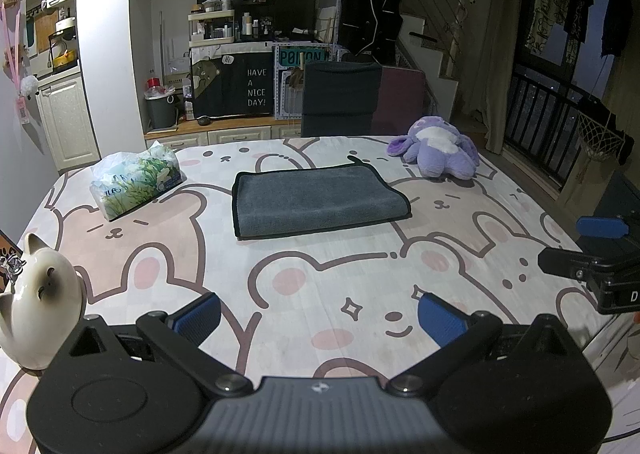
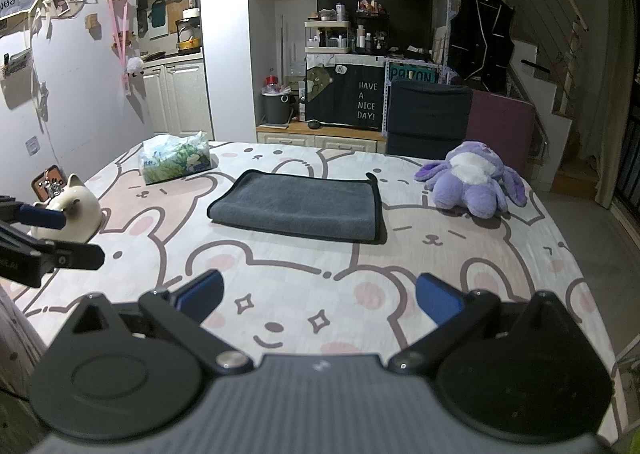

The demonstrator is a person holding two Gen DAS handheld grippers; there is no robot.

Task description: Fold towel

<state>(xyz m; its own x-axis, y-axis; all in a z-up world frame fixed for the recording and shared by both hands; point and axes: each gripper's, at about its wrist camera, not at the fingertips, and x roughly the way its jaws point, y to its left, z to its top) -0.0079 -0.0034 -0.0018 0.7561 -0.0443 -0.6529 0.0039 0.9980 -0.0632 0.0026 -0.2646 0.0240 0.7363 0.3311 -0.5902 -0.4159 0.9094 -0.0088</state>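
At the far left of the table [image 1: 328,278], a cream cat figurine [image 1: 38,306] stands near the edge, close beside the left gripper [image 1: 318,316]. Further back on the left lies a pack of tissues [image 1: 136,182] with a green leaf print. The left gripper hangs above the near side of the bear-patterned cloth, its blue pads [image 1: 200,316] spread wide, released and holding nothing. In the middle of the table lies the grey towel [image 1: 316,200], folded into a flat rectangle with a dark border, well apart from both grippers. The right gripper [image 2: 318,298] hovers over the near edge too, its fingers likewise spread and empty. To the right of the towel, near the far corner, a purple plush toy [image 1: 438,150] sits on the cloth.
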